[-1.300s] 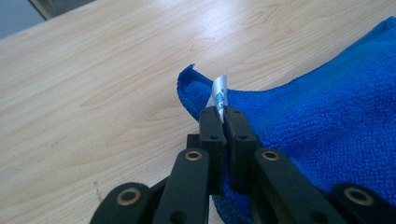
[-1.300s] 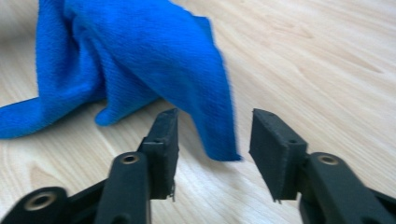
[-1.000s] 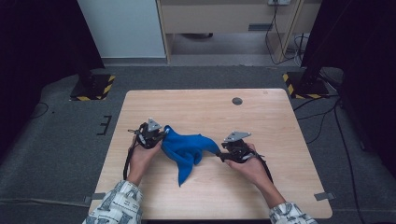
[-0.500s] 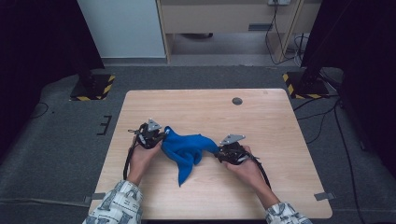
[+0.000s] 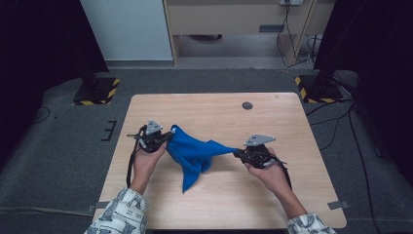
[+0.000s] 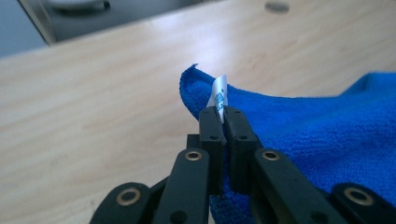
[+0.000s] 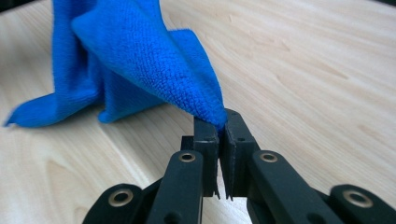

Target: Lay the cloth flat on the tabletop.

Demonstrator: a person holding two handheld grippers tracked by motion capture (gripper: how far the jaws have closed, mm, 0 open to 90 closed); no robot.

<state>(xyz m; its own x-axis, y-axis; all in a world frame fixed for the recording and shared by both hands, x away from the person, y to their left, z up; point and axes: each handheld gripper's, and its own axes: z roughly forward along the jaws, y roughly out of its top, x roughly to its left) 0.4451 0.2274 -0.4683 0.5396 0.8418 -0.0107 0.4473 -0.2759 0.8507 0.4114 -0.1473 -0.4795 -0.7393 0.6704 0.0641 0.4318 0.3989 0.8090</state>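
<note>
A blue cloth (image 5: 195,151) hangs between my two grippers over the wooden table (image 5: 292,122), one loose flap trailing toward the front edge. My left gripper (image 5: 168,138) is shut on the cloth's left corner; in the left gripper view the jaws (image 6: 224,114) pinch the blue cloth (image 6: 317,126) beside its white label (image 6: 218,93). My right gripper (image 5: 237,153) has just been closing and is now shut on the cloth's right corner. In the right gripper view the corner of the blue cloth (image 7: 154,60) is clamped at the tips of the gripper (image 7: 219,123).
A small dark round cap (image 5: 247,105) sits in the tabletop near the far edge. Black stands with yellow-black striped bases (image 5: 96,91) flank the table on the grey floor. A cabinet (image 5: 234,19) stands beyond the table.
The right gripper has pulled rightward and slightly up with the cloth's corner, stretching the cloth out between the hands. The left gripper has stayed in place.
</note>
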